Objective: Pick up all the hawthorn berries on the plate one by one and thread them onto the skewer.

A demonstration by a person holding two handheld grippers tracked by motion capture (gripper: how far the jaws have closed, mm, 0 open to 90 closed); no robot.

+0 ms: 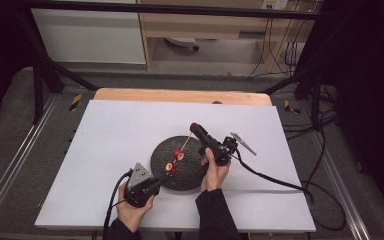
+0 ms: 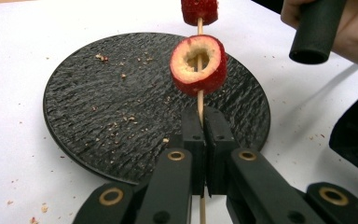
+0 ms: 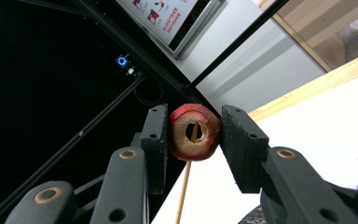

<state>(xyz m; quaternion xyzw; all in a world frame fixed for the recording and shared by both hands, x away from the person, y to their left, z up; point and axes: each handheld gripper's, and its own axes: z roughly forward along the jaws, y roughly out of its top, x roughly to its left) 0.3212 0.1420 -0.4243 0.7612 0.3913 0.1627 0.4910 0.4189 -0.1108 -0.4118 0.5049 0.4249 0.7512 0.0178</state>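
Note:
A thin wooden skewer (image 2: 200, 100) rises from my left gripper (image 2: 200, 122), whose jaws are shut on its lower end. Two red apple rings (image 2: 198, 65) with pale flesh are threaded on it above the round black slate plate (image 2: 98, 107). In the high view the skewer (image 1: 185, 144) slants up and right from the left gripper (image 1: 158, 181) over the plate (image 1: 190, 175). My right gripper (image 3: 193, 135) is shut on a third red ring (image 3: 193, 132). The skewer tip (image 3: 184, 186) passes through that ring's hole. In the high view this gripper (image 1: 195, 127) is above the plate's far edge.
Crumbs (image 2: 121, 123) lie scattered on the plate and on the white table sheet (image 1: 110, 135). The right gripper's cable (image 1: 275, 180) trails off to the right edge. A wooden edge (image 1: 180, 95) borders the far side, with black frame legs (image 1: 37, 85) beyond.

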